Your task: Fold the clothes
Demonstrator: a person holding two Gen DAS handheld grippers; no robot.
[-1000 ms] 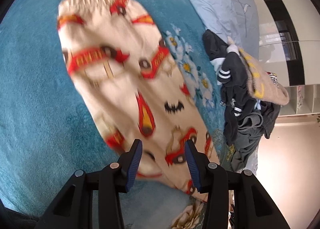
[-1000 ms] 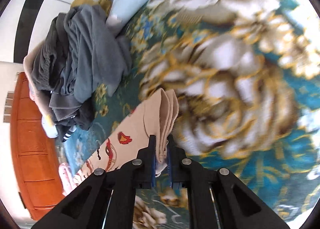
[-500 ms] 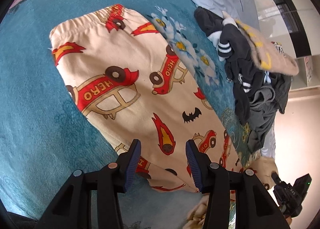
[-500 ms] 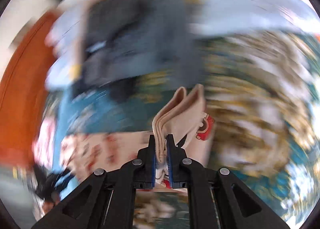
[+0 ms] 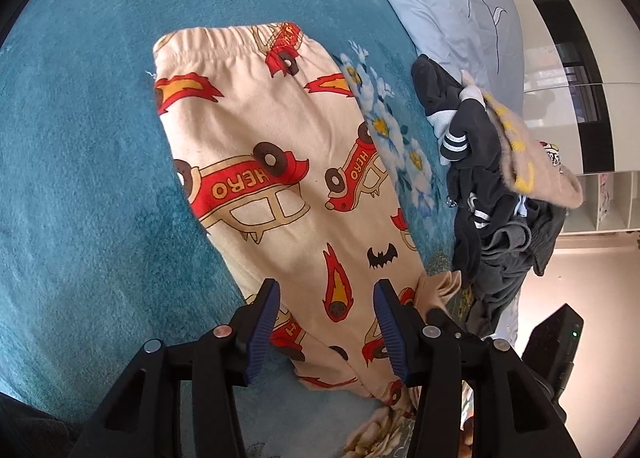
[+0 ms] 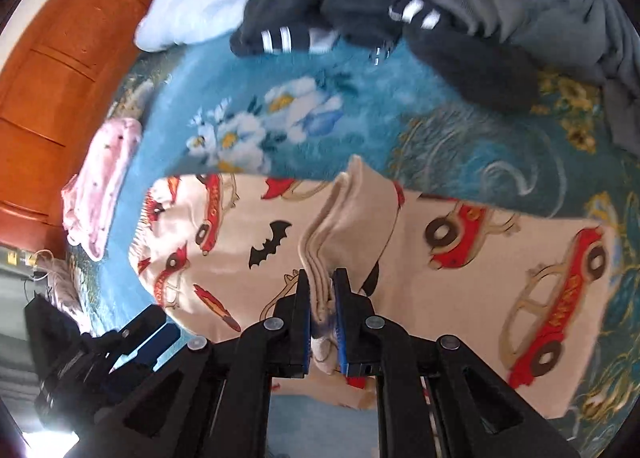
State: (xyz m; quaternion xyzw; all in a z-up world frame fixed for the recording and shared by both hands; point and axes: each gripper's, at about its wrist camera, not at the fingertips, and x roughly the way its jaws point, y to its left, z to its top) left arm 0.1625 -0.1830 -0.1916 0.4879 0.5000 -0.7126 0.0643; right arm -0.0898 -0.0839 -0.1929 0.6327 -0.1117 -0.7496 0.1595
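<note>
On the blanket (image 5: 80,178) the trousers (image 5: 280,162) lie flat; right gripper (image 6: 320,298) pinches their bunched cuffs, left gripper (image 5: 326,322) hovers wide: carry cuffs squarely to the waistband (image 5: 208,42).

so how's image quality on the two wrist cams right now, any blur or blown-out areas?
Left wrist: sharp, the printed pants read crisply; heavy fisheye bending at the edges, bright wall at right near washed out. Right wrist: mild motion blur across the dark clothes pile and blanket, the right gripper itself sharp; glare patch bottom left.
</note>
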